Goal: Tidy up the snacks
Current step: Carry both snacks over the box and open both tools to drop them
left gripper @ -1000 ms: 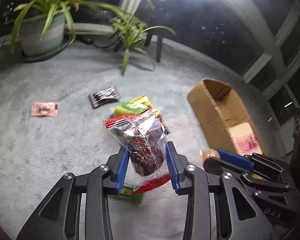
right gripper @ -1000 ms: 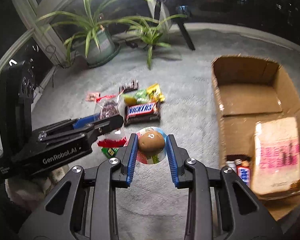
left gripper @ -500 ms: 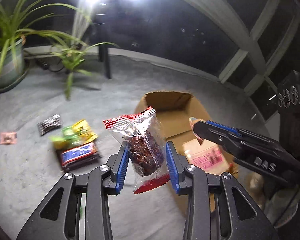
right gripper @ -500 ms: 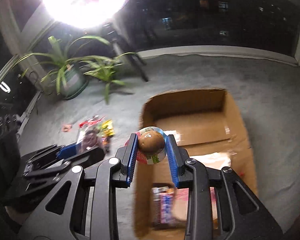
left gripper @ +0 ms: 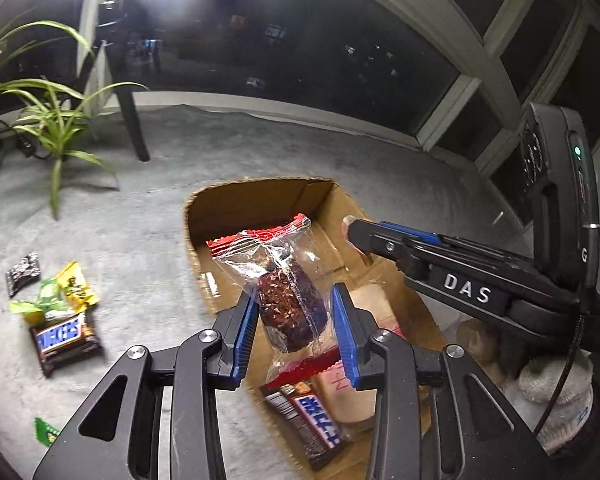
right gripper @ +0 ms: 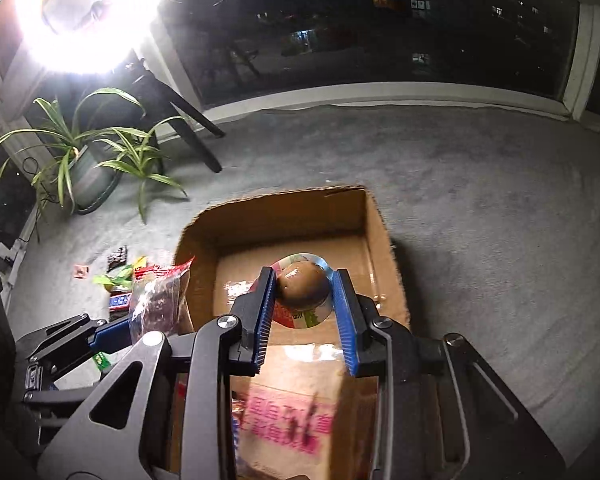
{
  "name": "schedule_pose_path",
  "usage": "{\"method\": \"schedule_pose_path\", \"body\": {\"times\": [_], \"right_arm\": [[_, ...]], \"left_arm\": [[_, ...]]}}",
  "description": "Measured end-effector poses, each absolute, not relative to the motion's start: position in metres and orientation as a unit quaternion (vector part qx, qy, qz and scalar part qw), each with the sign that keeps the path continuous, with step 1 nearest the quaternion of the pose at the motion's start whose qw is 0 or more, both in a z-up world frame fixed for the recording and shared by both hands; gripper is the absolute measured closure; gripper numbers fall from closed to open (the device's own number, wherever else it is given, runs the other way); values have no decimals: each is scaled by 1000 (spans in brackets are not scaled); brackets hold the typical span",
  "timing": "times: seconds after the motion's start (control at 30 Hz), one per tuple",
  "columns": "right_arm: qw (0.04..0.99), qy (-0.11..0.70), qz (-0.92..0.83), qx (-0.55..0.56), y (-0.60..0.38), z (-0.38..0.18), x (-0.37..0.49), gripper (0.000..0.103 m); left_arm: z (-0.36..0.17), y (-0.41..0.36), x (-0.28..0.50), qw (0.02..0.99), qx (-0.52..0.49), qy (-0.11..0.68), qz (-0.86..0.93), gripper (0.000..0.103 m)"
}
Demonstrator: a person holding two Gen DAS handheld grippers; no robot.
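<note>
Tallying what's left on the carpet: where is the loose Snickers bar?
In the left wrist view, the brown Snickers bar lies on the grey carpet, left of the cardboard box, touching the green and yellow packets.

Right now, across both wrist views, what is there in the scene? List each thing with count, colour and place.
Cardboard box: one, brown, on the grey carpet.
Chocolate bar: one, brown and blue, inside the box.
Pink-printed pack: one, inside the box.
Snack pile: several, yellow, green, brown, on the carpet left of the box.
Potted plant: one, green, by the window.
Left tongs: shut on clear pastry bag, above the box.
Right tongs: shut on brown egg pack, above the box.
</note>
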State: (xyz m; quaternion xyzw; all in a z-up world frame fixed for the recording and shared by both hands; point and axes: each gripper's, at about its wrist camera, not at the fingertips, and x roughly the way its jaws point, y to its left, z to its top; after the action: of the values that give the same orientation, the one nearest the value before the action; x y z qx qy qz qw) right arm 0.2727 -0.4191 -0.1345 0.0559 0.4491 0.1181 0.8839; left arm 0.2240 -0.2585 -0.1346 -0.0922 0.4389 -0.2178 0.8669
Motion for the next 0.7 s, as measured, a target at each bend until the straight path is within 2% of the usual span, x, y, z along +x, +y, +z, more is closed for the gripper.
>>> {"method": "schedule_pose_path", "body": {"times": [0.1, 0.27, 0.7], "right_arm": [[882, 454, 116, 53, -421, -137, 275, 70], [885, 449, 106, 52, -424, -136, 273, 58], [893, 432, 108, 61, -414, -119, 258, 57]], "left_arm": [[-137, -266, 224, 866, -86, 442, -218, 65], [-138, -268, 223, 865, -82, 445, -215, 58], [-127, -248, 206, 874, -88, 429, -209, 58]]}}
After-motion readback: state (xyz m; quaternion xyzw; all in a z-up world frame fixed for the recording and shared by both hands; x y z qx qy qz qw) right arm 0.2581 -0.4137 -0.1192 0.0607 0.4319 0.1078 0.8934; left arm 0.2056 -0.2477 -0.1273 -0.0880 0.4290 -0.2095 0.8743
